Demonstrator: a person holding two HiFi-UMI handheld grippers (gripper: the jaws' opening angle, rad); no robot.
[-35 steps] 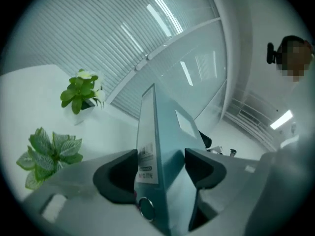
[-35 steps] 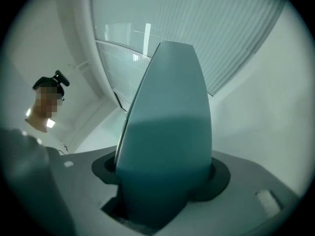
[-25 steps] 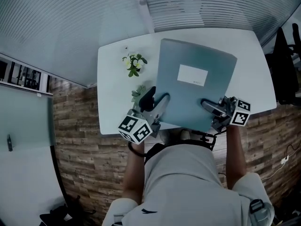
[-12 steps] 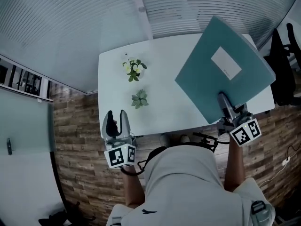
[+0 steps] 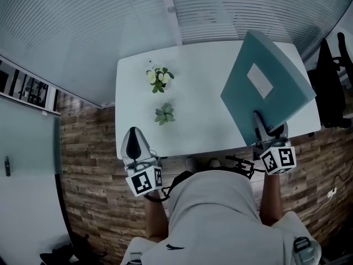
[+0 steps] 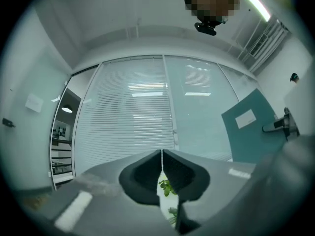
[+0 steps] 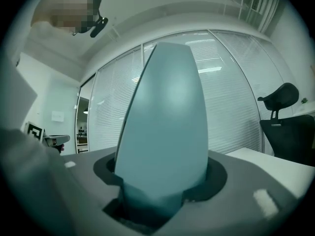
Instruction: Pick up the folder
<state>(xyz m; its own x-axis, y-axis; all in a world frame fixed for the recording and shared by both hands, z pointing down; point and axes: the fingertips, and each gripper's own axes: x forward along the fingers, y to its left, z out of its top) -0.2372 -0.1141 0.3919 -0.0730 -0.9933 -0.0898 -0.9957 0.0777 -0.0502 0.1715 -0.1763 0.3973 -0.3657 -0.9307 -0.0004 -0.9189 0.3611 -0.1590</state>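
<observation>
A teal folder with a white label is off the white table, tilted up on edge over the table's right side. My right gripper is shut on its near lower edge; in the right gripper view the folder stands up between the pads and fills the middle. My left gripper is at the table's front left edge, far from the folder. Its jaws are closing, nearly together, with nothing between them. In the left gripper view the folder shows at the far right.
A small pot of yellow-white flowers and a little green plant stand on the table's left half. A black office chair is beyond the right end. Glass walls with blinds run behind the table; the floor is wood planks.
The folder lay flat under both grippers; now the right gripper alone holds it tilted up at the right. The left gripper let go, swung left to the table's front corner and its jaws came together.
</observation>
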